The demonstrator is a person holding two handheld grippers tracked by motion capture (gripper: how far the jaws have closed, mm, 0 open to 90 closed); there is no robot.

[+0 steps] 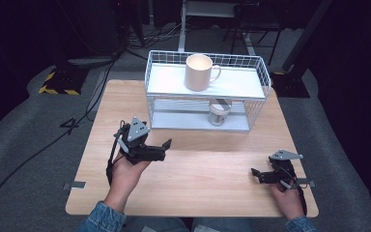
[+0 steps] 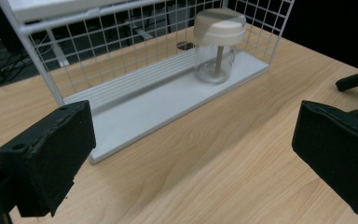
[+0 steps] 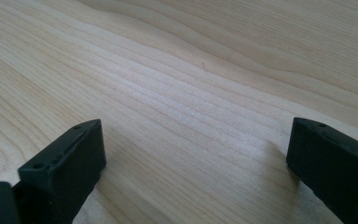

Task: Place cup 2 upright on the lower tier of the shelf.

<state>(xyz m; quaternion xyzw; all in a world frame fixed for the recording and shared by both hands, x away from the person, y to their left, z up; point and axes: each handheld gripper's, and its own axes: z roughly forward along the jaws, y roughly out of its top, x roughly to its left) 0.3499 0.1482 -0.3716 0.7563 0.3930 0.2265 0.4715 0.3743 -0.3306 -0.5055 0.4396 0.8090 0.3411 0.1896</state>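
- Near the table's front edge, my right gripper [image 1: 261, 175] rests with jaws wide apart, holding nothing.
- My left gripper [image 1: 160, 147] is likewise spread and empty, and nearer the target.
- At one o'clock from it, the jar [image 2: 216, 46] stands upright on the wire rack's [image 1: 149, 77] bottom shelf.

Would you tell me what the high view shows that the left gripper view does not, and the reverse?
High view alone: the cream mug on the top shelf of the white wire rack and the left gripper in the person's hand. Left gripper view alone: the stick inside the glass jar, close up. Both: the rack, the jar on its bottom shelf, the wooden table and the open right gripper.
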